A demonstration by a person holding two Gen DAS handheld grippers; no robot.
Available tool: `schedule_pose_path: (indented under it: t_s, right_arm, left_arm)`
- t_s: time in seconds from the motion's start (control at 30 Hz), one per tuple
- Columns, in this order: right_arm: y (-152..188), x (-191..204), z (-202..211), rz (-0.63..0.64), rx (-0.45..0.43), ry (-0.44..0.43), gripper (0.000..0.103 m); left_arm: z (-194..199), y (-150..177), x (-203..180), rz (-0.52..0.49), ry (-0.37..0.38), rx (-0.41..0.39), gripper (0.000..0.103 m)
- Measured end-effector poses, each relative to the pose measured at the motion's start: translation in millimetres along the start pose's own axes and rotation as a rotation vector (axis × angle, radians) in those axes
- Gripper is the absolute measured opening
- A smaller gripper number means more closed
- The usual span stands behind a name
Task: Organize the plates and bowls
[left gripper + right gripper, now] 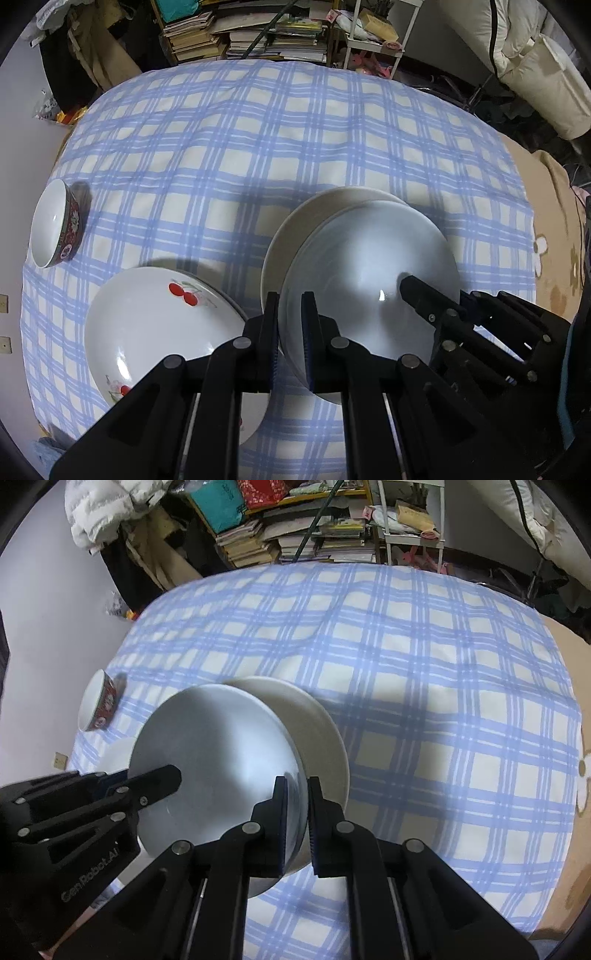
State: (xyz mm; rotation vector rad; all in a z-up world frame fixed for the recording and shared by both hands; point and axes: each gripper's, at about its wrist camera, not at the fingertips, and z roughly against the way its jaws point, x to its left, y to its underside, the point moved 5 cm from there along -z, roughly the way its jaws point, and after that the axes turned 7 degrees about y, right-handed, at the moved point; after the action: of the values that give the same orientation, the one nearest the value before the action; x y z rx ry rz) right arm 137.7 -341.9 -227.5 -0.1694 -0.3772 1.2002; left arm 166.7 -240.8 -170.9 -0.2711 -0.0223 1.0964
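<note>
A plain white bowl (365, 266) is held above a cream plate (295, 229) on the checked tablecloth. My left gripper (290, 332) is shut on the bowl's left rim. My right gripper (297, 812) is shut on the bowl's (221, 746) right rim, and the cream plate (317, 731) lies under it. The right gripper also shows in the left wrist view (436, 306), and the left gripper in the right wrist view (147, 786). A cherry-patterned plate (155, 325) lies to the left. A red-sided small bowl (55, 225) stands at the far left, also in the right wrist view (98, 705).
The blue-and-white checked cloth (240, 147) covers the table. Stacks of books and shelves (251, 33) stand behind the far edge. A brown blanket (546, 206) lies past the right edge. A white padded coat (535, 62) hangs at the back right.
</note>
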Motion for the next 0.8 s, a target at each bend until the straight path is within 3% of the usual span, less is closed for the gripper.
schedule_pose_path:
  t_s: [0.3, 0.67, 0.8]
  right_arm:
    - [-3.3, 0.5, -6.0, 0.061, -0.012, 0.019, 0.012]
    - [-5.4, -8.2, -4.5, 0.049, -0.005, -0.002, 0.012]
    - [-8.8, -14.0, 2.1, 0.028, -0.012, -0.017, 0.012]
  left_arm:
    - [-16.1, 0.7, 9.9, 0.06, 0.052, 0.047, 0.01]
    - [-16.9, -0.7, 3.6, 0.015, -0.045, 0.067, 0.011]
    - [-13.9, -2.3, 6.0, 0.038, -0.029, 0.067, 0.011]
